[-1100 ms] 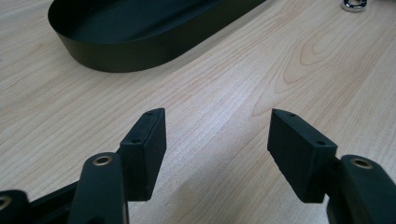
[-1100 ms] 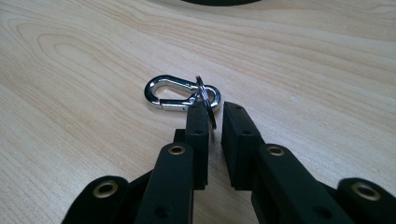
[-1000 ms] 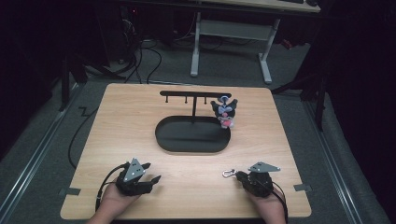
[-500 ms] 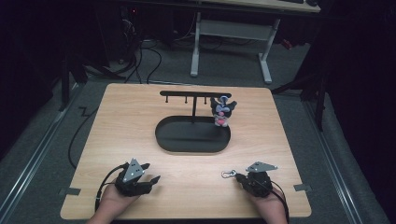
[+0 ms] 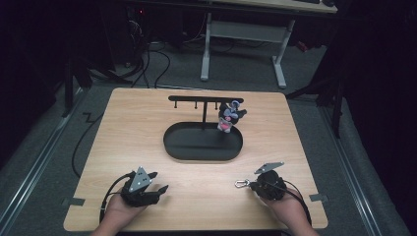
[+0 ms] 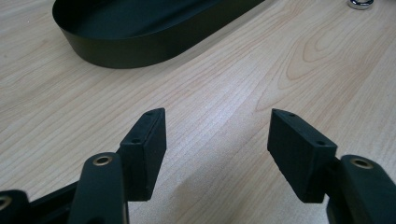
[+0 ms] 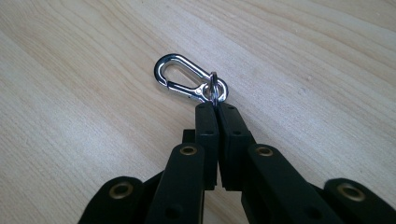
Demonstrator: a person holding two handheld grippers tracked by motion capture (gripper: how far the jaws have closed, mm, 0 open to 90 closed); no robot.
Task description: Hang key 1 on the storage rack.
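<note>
A small silver snap clip with a ring at its end hangs just above the wood. My right gripper is shut on that ring, its two pads pressed together around it. In the high view the clip sticks out to the left of the right gripper, near the table's front right. My left gripper rests at the front left. Its jaws stand wide apart with nothing between them, and bare tabletop shows under the left gripper.
A black oval tray lies mid-table, its wall close ahead of the left gripper. Behind it stands a black hook rack with a small plush charm hanging from it. Dark floor and desk legs lie beyond the table.
The right hand has lifted a little and the clip has come up with it. The left hand and its gripper have kept still.
</note>
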